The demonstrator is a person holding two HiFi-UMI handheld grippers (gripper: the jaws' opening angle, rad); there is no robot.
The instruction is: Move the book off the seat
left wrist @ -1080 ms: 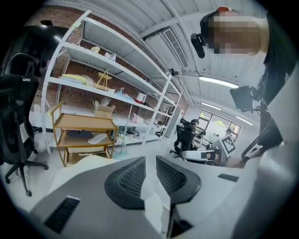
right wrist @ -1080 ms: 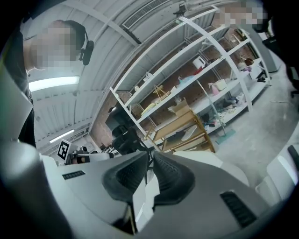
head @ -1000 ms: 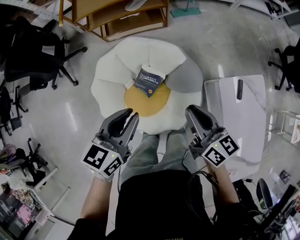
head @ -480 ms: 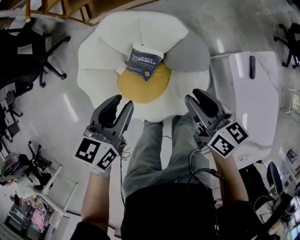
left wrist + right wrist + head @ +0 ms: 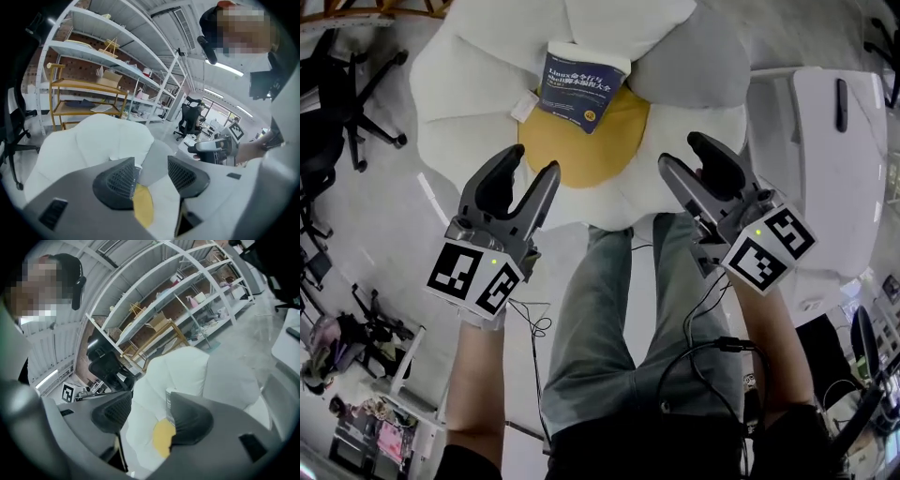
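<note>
A dark blue book [image 5: 583,86] lies at the back of the yellow centre of a white flower-shaped seat [image 5: 459,103]. My left gripper [image 5: 530,164] hovers over the seat's near left petal, short of the book. Its jaws are opening with nothing between them [image 5: 151,176]. My right gripper [image 5: 684,153] hangs over the near right petal, also short of the book. Its jaws are opening too, with only air in the gap [image 5: 147,416]. In the right gripper view a sliver of the book [image 5: 169,406] peeks past the right jaw.
A white table [image 5: 848,187] with a black stick-like object [image 5: 841,92] stands at the right. Black office chairs [image 5: 333,112] are at the left. A wooden shelf [image 5: 84,91] and white racks stand behind the seat. The person's legs [image 5: 609,309] are below the grippers.
Both grippers' jaws have spread from nearly closed to apart. Both have moved forward, and the seat with the book now sits closer and higher in the head view.
</note>
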